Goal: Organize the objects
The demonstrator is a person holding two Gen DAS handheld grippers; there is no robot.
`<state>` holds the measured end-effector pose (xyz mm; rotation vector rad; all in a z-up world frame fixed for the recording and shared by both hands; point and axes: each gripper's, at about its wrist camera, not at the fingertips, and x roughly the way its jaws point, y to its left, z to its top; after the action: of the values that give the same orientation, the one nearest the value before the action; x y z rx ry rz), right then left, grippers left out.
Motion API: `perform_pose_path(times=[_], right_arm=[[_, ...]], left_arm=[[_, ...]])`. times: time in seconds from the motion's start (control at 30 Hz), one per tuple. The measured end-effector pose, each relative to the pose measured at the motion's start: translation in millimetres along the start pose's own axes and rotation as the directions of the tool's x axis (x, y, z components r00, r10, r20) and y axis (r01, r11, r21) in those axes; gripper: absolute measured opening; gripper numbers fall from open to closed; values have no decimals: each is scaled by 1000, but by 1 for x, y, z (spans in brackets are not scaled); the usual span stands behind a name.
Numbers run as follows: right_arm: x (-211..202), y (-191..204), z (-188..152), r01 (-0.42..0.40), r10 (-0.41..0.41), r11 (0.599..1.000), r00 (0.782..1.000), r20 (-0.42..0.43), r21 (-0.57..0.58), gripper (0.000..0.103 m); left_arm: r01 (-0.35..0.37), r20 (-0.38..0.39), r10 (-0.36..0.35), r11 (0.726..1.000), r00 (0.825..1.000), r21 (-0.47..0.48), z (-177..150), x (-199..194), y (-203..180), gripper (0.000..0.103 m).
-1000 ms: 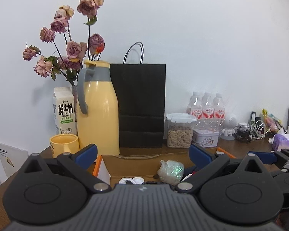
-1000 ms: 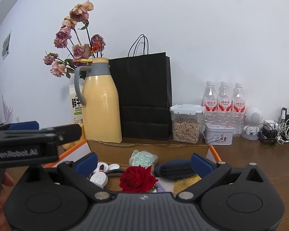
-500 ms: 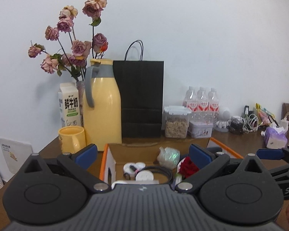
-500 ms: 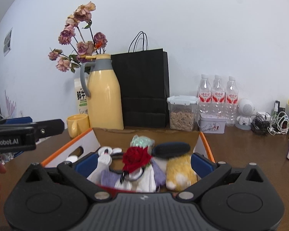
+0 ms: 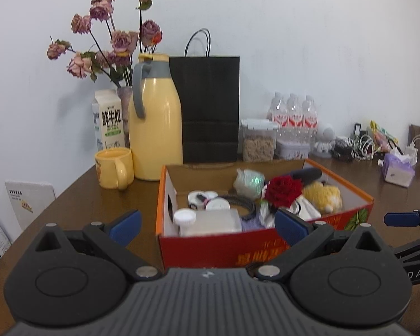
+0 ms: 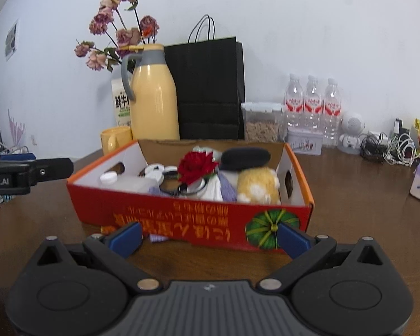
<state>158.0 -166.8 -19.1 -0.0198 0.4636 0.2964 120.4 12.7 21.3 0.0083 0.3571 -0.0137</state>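
An open red-orange cardboard box [image 5: 254,249] [image 6: 182,218] stands on the brown table. It holds a red rose [image 5: 284,190] [image 6: 197,166], a yellow plush toy [image 5: 323,196] [image 6: 256,186], a black oblong case [image 6: 245,156], a clear white-capped container [image 5: 210,221] [image 6: 131,180], white round lids [image 5: 203,197], a black cable and cloth. My left gripper [image 5: 207,225] is open and empty in front of the box. My right gripper [image 6: 208,236] is open and empty, also before the box. Each gripper shows at the edge of the other's view.
Behind the box stand a yellow thermos jug [image 5: 154,123], a yellow mug [image 5: 114,172], a milk carton [image 5: 107,123], dried roses [image 5: 112,39], a black paper bag [image 5: 210,109], a snack jar [image 5: 259,140], three water bottles [image 6: 312,103], tangled cables [image 6: 389,145] and a tissue pack [image 5: 397,169].
Both grippers have pulled back and up from the box. The whole box and its front wall now show. Both stay open and empty.
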Motion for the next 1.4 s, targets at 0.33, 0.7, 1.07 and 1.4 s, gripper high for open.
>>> perform_pose_path(times=[0.33, 0.7, 1.07, 1.4], right_arm=[[13, -7, -17, 38, -38, 999, 999, -37, 3, 103], [19, -5, -26, 52, -52, 999, 998, -45, -16, 103], [18, -9, -25, 60, -60, 998, 998, -36, 1, 103], [20, -15, -25, 86, -84, 996, 995, -55, 35, 103]], left_arm=[[9, -92, -8, 1000, 996, 11, -20, 10, -5, 103], [12, -142, -10, 1000, 990, 19, -27, 23, -13, 103], [17, -181, -11, 999, 983, 31, -31, 33, -19, 103], [42, -250, -27, 997, 968, 57, -38, 48, -30, 103]])
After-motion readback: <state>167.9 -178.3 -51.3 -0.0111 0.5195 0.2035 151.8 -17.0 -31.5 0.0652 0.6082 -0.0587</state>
